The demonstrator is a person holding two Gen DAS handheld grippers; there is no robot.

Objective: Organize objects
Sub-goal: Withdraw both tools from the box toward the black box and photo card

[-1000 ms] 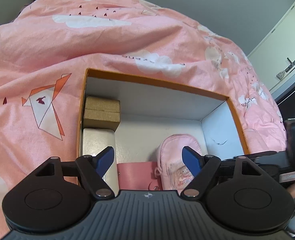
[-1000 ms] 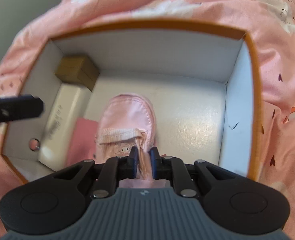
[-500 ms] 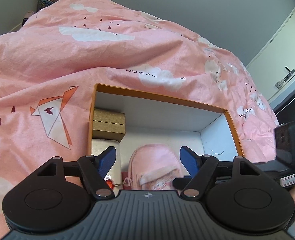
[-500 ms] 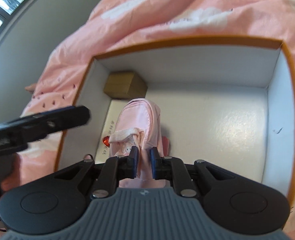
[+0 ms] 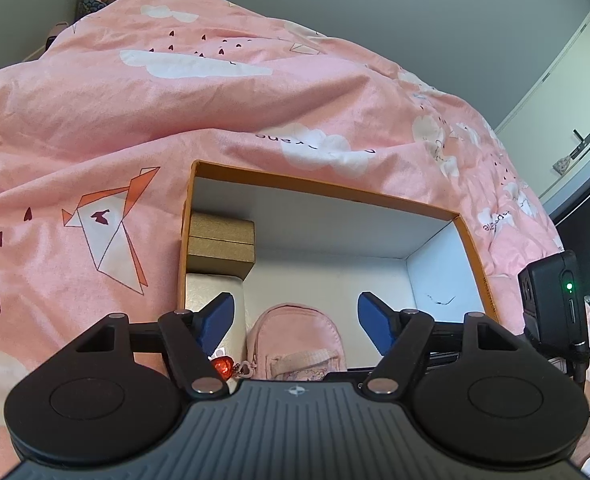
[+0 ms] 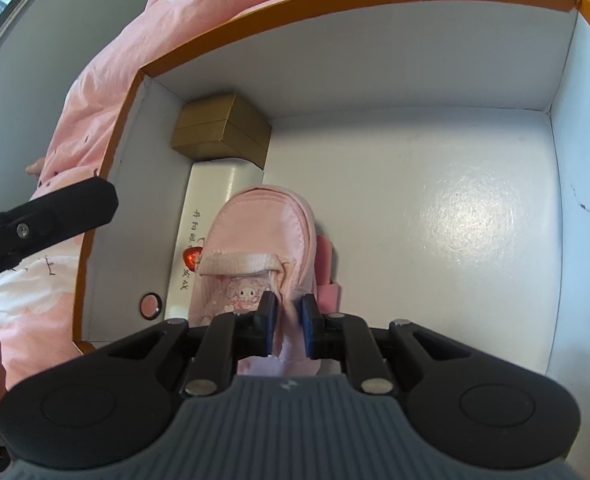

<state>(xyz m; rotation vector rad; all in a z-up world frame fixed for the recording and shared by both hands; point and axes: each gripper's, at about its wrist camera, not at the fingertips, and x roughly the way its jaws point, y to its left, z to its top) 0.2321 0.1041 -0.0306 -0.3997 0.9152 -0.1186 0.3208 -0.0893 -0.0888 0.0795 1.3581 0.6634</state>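
Your orange-rimmed white cardboard box (image 6: 435,216) sat on the pink printed duvet (image 5: 175,120), holding a long white carton (image 6: 211,200), a gold cardboard cube (image 6: 223,128) and the small pink fabric backpack pouch (image 6: 263,232) (red charm attached). Your right gripper (image 6: 289,316) pinched that pouch, jaws easing apart; your left gripper (image 5: 295,316) was spread, empty, narrowing.

Pink duvet (image 5: 215,120), just behind orange box (image 5: 323,190): dark printed word, upside down, partly legible, approx "suexxans". 2nd upside-down word right of box, cut off, can't make out. Inside box, white carton (image 6: 211,208) along left wall: col. of Chinese chars, too blurred to read.
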